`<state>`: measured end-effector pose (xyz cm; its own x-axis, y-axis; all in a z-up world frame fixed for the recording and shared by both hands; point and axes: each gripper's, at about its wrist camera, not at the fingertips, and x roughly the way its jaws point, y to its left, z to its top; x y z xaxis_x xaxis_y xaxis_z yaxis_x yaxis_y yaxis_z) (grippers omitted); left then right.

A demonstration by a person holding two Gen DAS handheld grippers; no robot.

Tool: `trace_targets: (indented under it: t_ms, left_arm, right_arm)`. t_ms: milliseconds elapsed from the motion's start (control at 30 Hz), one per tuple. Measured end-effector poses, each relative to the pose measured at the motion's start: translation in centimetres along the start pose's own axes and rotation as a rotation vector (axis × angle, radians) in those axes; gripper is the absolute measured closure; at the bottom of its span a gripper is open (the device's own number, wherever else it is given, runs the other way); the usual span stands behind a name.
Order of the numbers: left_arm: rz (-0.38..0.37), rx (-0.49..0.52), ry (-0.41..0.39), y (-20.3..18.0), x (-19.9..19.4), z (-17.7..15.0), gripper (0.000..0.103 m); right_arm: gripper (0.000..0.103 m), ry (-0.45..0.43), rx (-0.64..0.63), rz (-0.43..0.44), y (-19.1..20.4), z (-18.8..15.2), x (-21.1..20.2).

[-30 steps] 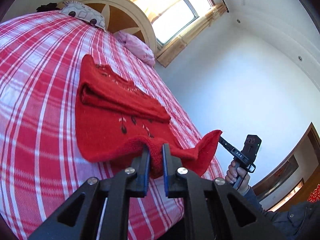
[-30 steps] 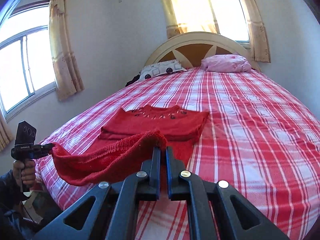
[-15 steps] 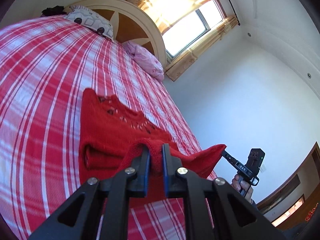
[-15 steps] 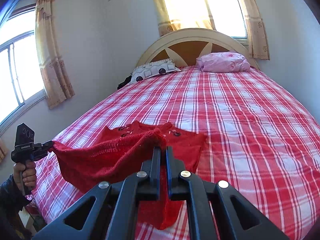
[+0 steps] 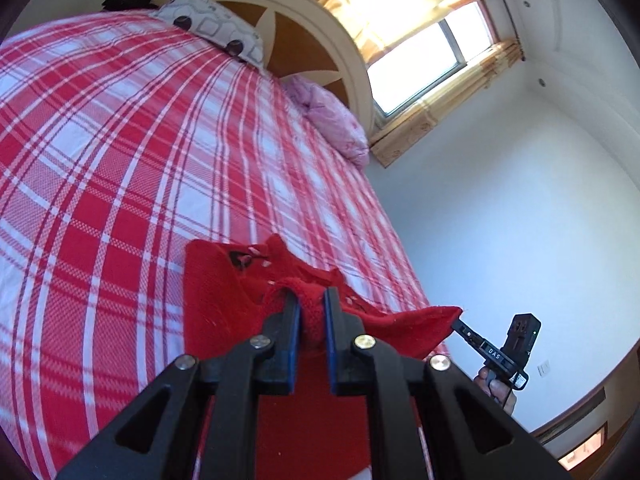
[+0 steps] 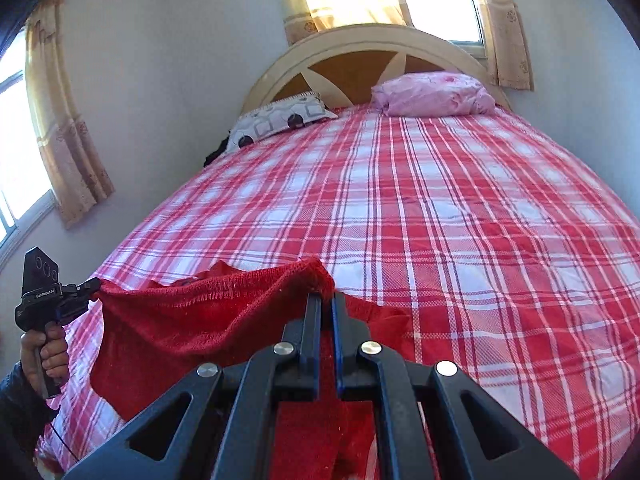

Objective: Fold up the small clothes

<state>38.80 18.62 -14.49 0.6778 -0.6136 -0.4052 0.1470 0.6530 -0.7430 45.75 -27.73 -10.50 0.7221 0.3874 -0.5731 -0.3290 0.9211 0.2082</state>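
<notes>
Left gripper (image 6: 96,285), marked "GenRobot.AI", is clamped on one corner of the red sweater (image 6: 192,320); the sweater is stretched out at the bed's (image 6: 440,208) foot end. Other corner is pinched by the right gripper (image 5: 456,322), "DAS" printed on it.

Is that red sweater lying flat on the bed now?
No. Its near hem is lifted: the red sweater hangs stretched between left gripper and right gripper.

**Handheld gripper pair, with operator**

Left gripper (image 5: 308,300): black angular frame, blue-edged fingers, round silver screws. Right gripper (image 6: 325,304): same build. Each has a black pistol handle and boxy camera housing with white lettering. The operator wears a dark sleeve (image 6: 18,412); a thin black cable hangs beside it.
</notes>
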Motion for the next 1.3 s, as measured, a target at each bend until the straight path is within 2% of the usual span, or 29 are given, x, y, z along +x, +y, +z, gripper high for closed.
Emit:
trace_targets:
  t_ms: [167, 300, 400, 467, 533, 600, 667, 700, 733, 767, 800, 833, 933, 967, 1033, 1133, 1200, 1300]
  left_arm:
    - [0.028, -0.014, 0.032, 1.4, 2.5, 0.7, 0.092]
    - [0.076, 0.013, 0.057, 1.9, 4.1, 1.0, 0.092]
    - [0.124, -0.012, 0.054, 2.6, 4.9, 1.4, 0.088]
    - [0.145, -0.048, 0.031, 3.1, 4.8, 1.8, 0.074]
    - [0.146, -0.063, -0.001, 3.3, 4.2, 2.2, 0.065]
    - [0.149, -0.044, -0.026, 2.9, 3.3, 2.2, 0.054]
    - [0.163, -0.013, -0.029, 2.2, 2.6, 1.7, 0.039]
    - [0.172, 0.008, -0.029, 1.7, 2.3, 1.3, 0.034]
    - [0.188, 0.030, -0.028, 1.3, 2.1, 0.8, 0.025]
    - [0.206, 0.053, -0.028, 0.9, 2.0, 0.3, 0.022]
    - [0.222, 0.083, -0.026, 0.3, 1.8, -0.3, 0.022]
    - [0.244, 0.125, -0.013, -0.5, 1.7, -1.1, 0.022]
    - [0.328, 0.274, 0.015, -2.4, 2.5, -2.8, 0.022]
    - [0.369, 0.320, 0.021, -2.8, 3.0, -3.0, 0.022]
    - [0.403, 0.358, 0.026, -3.2, 3.4, -2.6, 0.022]
    - [0.401, 0.336, 0.016, -2.5, 4.0, -0.8, 0.022]
    - [0.368, 0.288, 0.068, -1.3, 5.0, 0.1, 0.022]
    - [0.326, 0.188, 0.091, 0.7, 6.0, 0.9, 0.024]
  right_arm:
    - [0.099, 0.059, 0.039, -0.019, -2.1, -0.3, 5.4]
    - [0.099, 0.114, 0.081, -0.036, -3.7, -0.7, 8.8]
    - [0.098, 0.197, 0.116, -0.057, -4.9, -1.2, 11.9]
    - [0.097, 0.222, 0.116, -0.081, -5.1, -1.3, 12.8]
    - [0.096, 0.209, 0.103, -0.124, -5.1, -1.3, 12.4]
    - [0.096, 0.185, 0.073, -0.161, -4.9, -1.4, 11.6]
    - [0.095, 0.173, 0.055, -0.189, -4.8, -1.5, 10.6]
    - [0.093, 0.163, 0.040, -0.202, -4.6, -1.7, 9.9]
    - [0.087, 0.155, 0.016, -0.213, -4.3, -2.0, 9.0]
    - [0.062, 0.153, 0.005, -0.214, -4.2, -2.1, 8.6]
    - [0.038, 0.149, -0.005, -0.203, -3.9, -2.4, 8.0]
    - [0.034, 0.131, 0.000, -0.175, -3.6, -2.7, 7.1]
    - [0.034, 0.114, -0.009, -0.078, -2.4, -3.0, 5.7]
    - [0.034, 0.117, -0.021, -0.076, -2.0, -2.8, 5.9]
    - [0.034, 0.120, -0.040, -0.081, -1.4, -2.0, 6.4]
    - [0.034, 0.143, 0.030, -0.056, -2.4, -0.8, 7.8]
    - [0.034, 0.176, 0.070, -0.033, -3.3, -0.4, 9.4]
    - [0.038, 0.228, 0.110, -0.001, -3.9, -0.5, 11.3]
